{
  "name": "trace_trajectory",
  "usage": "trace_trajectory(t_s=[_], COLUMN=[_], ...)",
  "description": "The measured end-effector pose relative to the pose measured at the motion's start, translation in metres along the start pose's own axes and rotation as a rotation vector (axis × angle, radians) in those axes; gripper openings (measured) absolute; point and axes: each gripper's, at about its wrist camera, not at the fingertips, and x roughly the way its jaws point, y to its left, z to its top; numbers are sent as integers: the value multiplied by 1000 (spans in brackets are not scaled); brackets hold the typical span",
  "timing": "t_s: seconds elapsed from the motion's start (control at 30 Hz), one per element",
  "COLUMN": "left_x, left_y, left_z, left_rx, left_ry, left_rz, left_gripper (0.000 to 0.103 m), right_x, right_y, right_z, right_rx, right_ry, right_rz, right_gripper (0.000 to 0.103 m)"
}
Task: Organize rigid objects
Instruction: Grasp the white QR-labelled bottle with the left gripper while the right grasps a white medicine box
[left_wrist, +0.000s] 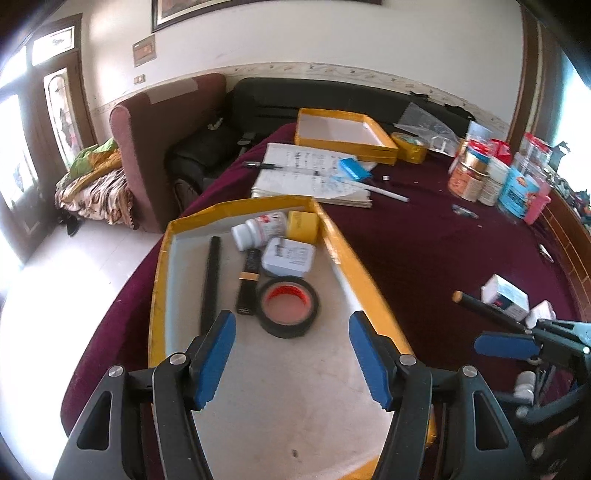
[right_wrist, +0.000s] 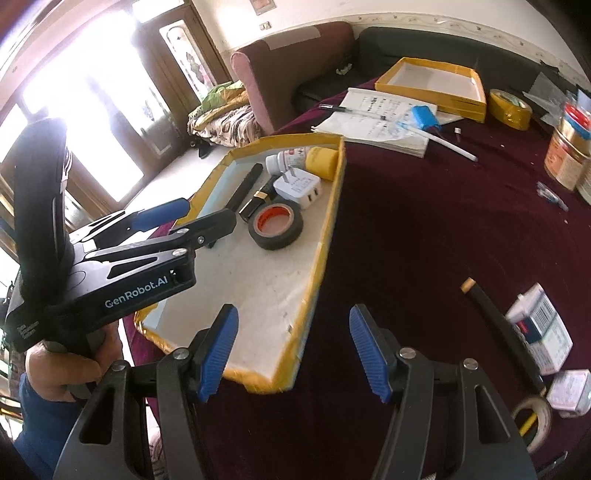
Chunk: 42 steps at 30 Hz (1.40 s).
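Both grippers are just hanging open with nothing between the blue pads: the left gripper sits over the near end of the yellow tray, and the right gripper is over that tray's near corner and the maroon tablecloth. Inside the tray, bunched at the far end, are a black tape roll, a white charger, a white pill bottle, a little yellow box and a black stick. Off to the right a white carton lies on the cloth, well apart from the tray.
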Motion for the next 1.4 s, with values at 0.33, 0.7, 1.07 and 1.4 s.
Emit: trace_trajectory(t_s=[0.33,0.7,1.07,1.4], left_x=[-46,-25,9,27], left_y=[-81,-192,-232,-203], left_z=[-39,-92,-93,-90], left_rx=[157,371,432,340], left_ry=[-97,69,127,126], left_rz=[-125,-355,-376,-350], left_gripper=[73,73,40,36], right_x=[-73,-137,-138,-132], right_y=[-99,-243,-234,-226], right_z=[-52,-130,-133,-129], right_rx=[135,488,479,419], right_ry=[-133,-275,-275,-324], right_rz=[-76,-129,-54,-133], right_gripper=[62,62,62,62])
